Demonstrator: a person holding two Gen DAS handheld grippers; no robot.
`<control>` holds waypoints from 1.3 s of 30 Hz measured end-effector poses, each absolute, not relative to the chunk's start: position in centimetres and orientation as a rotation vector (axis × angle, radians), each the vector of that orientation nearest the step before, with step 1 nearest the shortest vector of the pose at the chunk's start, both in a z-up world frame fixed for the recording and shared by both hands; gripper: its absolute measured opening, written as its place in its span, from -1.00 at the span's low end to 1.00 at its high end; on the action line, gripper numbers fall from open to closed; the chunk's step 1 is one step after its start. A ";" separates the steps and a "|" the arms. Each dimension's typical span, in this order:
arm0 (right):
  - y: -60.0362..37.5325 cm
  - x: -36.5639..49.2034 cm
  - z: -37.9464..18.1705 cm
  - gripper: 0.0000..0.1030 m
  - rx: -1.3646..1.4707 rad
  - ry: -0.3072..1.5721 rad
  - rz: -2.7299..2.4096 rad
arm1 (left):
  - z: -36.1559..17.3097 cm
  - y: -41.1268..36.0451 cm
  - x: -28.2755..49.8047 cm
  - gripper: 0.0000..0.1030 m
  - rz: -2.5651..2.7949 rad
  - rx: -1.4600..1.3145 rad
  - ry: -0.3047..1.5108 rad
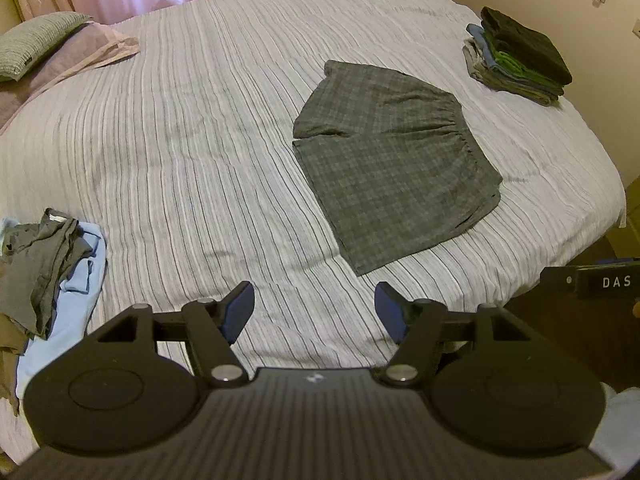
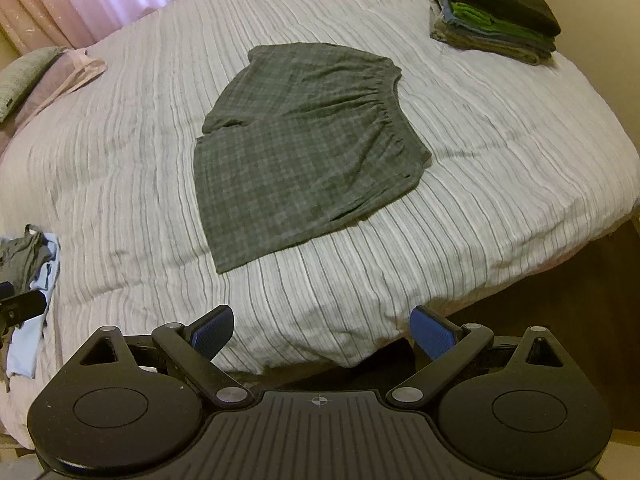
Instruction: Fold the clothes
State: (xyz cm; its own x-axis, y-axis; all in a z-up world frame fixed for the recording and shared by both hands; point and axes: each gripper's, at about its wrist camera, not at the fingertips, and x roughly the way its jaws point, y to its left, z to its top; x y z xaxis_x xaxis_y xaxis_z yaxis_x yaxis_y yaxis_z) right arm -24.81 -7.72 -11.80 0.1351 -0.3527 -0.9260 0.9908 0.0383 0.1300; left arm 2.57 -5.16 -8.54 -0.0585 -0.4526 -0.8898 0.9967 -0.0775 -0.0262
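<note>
Covering most of both views, the bed (image 1: 200, 140) carries plaid shorts (image 1: 392, 160) spread flat mid-bed, likely laid for folding. Far right sits a folded stack (image 1: 520, 56); near left, a crumpled heap (image 1: 44, 272). Both grippers (image 1: 315, 308) (image 2: 322, 334) hover wide apart, empty.

Grey plaid shorts (image 1: 394, 164) lie spread flat on the striped bed (image 1: 180, 140), unfolded, gathered elastic waistband toward the right, the two legs pointing left with a small split between them. Over at the far right corner sits a neat stack of folded clothes (image 1: 518, 56), a black piece on top, green and blue layers showing beneath. And at the bed's left edge, a rumpled pile of unfolded clothes (image 1: 48, 280): a crumpled grey garment lying over a light blue one. Shorts well apart from both piles.
</note>
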 end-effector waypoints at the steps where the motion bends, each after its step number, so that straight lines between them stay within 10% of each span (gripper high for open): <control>1: -7.7 -24.8 -11.8 0.89 0.994 0.854 -1.253 | -8.6 -5.2 2.6 0.22 -1.480 0.881 0.851; 39: -14.1 -26.4 -14.0 0.89 1.001 0.939 -1.200 | -11.3 -10.8 -1.2 0.24 -1.442 0.959 0.916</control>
State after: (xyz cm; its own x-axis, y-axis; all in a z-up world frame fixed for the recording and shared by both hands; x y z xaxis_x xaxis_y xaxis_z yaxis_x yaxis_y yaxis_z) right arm -26.35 -14.12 -13.97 0.1271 -0.2839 -0.9504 0.9908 0.0823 0.1079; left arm -1.24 -10.81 -11.27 -0.0478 -0.3657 -0.9295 0.9968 -0.0770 -0.0210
